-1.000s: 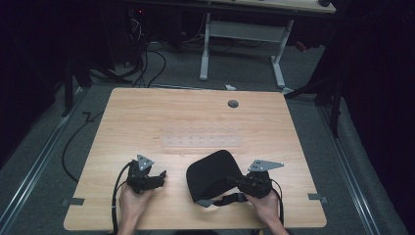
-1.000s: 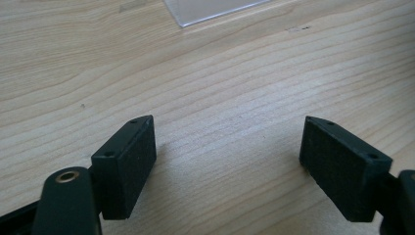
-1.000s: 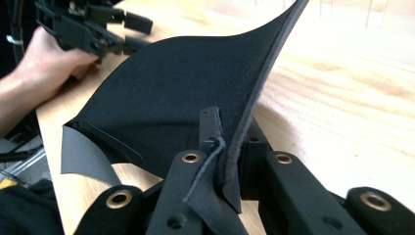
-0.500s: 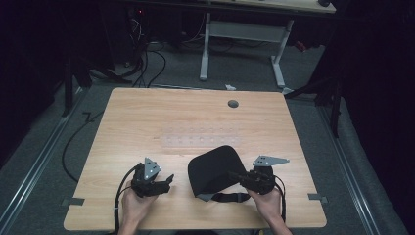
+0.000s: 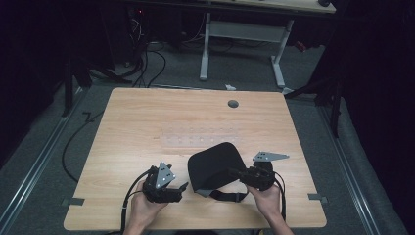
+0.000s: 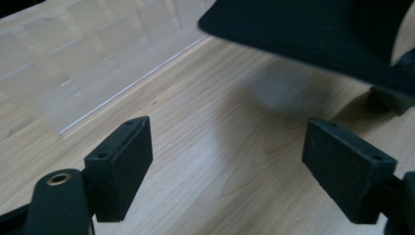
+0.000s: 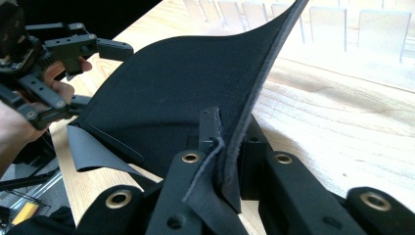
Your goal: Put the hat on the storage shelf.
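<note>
On a light wooden table [image 5: 147,127] in a dark room with cables on the floor, a clear ridged plastic strip [image 5: 200,140] lies mid-table. Near the front edge, the right gripper [image 5: 234,172] pinches the rim of a floppy black fabric piece [image 5: 213,164], lifted up. The left gripper [image 5: 182,188] sits just beside it, jaws spread, holding nothing.

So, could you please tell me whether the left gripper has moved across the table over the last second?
Yes. In the high view the left gripper has slid rightward along the table's near edge, closing on the black pad.
</note>
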